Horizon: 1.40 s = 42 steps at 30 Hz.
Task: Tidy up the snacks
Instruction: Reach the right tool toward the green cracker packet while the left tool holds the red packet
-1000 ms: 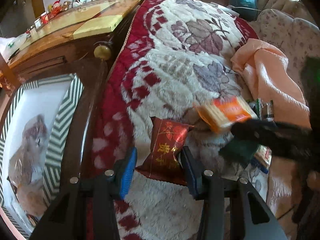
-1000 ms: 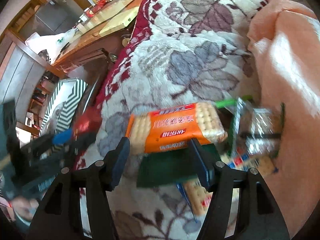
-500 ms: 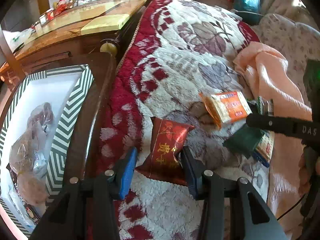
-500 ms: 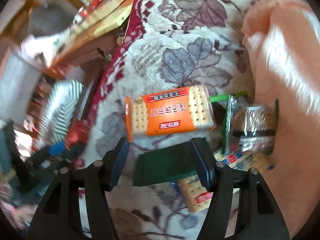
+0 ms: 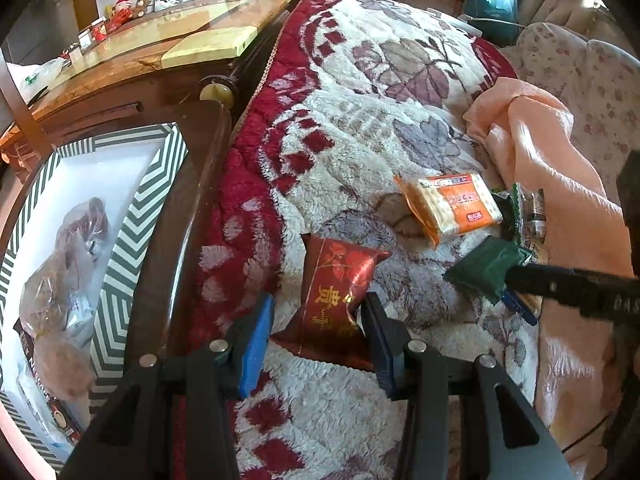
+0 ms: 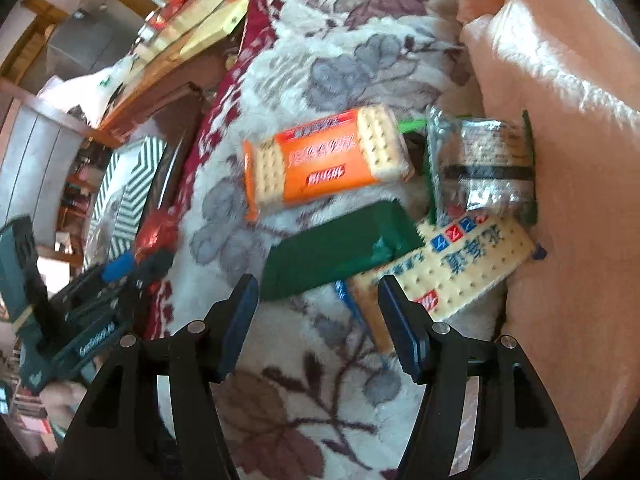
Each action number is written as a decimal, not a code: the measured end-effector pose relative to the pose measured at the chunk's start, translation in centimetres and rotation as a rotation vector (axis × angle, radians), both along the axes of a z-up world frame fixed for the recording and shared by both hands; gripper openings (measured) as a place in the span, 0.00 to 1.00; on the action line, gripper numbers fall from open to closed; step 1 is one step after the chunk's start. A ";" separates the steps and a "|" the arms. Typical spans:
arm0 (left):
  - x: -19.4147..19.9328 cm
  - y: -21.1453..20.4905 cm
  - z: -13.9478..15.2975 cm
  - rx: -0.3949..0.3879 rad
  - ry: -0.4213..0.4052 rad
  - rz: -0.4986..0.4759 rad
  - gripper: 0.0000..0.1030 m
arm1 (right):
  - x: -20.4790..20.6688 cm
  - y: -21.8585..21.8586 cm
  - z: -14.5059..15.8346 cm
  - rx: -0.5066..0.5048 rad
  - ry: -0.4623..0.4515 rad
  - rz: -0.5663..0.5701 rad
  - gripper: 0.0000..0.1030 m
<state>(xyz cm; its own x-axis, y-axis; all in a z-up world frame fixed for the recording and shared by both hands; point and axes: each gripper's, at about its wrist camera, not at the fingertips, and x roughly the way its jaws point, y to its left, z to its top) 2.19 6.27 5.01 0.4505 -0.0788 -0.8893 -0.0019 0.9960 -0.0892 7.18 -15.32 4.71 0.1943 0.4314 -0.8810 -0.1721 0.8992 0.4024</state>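
Snacks lie scattered on a fleecy floral blanket (image 5: 360, 128), red-bordered along one side. Nearest the left gripper (image 5: 318, 330), a red foil packet (image 5: 336, 300) sits between its blue-padded fingers (image 5: 256, 336), which stand apart, the right one touching the packet's edge. The right gripper (image 6: 314, 314) hangs over the blanket with its fingers apart and nothing between them, their tips just short of a dark green packet (image 6: 340, 250). Beside that packet lies a blue-and-cream cracker pack (image 6: 444, 268), partly under it. Beyond them sit an orange cracker pack (image 6: 328, 164) and a clear wrapper with green edges (image 6: 480, 168), next to a peach cloth (image 6: 560, 120). Left of the blanket, a green-and-white striped box (image 5: 140, 200) holds bagged snacks (image 5: 60, 280). Farther back stands a wooden counter (image 5: 160, 52).
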 end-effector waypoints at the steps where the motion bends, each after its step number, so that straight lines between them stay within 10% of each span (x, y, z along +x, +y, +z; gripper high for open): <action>1: 0.0 0.1 0.0 0.000 0.002 0.001 0.46 | 0.2 0.3 0.1 -0.021 -0.008 0.007 0.61; 9: -0.2 0.6 -0.1 -0.010 0.005 0.015 0.46 | 2.0 0.1 0.0 -0.193 -0.057 0.021 0.61; 22: -1.3 2.7 1.3 -0.018 -0.026 0.065 0.46 | 0.5 4.1 -0.6 0.087 -0.015 0.203 0.61; 34: -2.1 3.1 0.4 -0.033 -0.004 0.075 0.46 | 0.6 0.1 -1.4 0.117 0.005 -0.059 0.62; 40: -2.1 3.5 0.6 -0.041 -0.012 0.087 0.46 | 1.5 -1.0 0.2 -0.220 -0.103 -0.100 0.61; 42: -2.1 3.5 0.6 -0.041 -0.009 0.087 0.46 | 1.3 -2.0 0.7 -0.055 -0.086 -0.119 0.61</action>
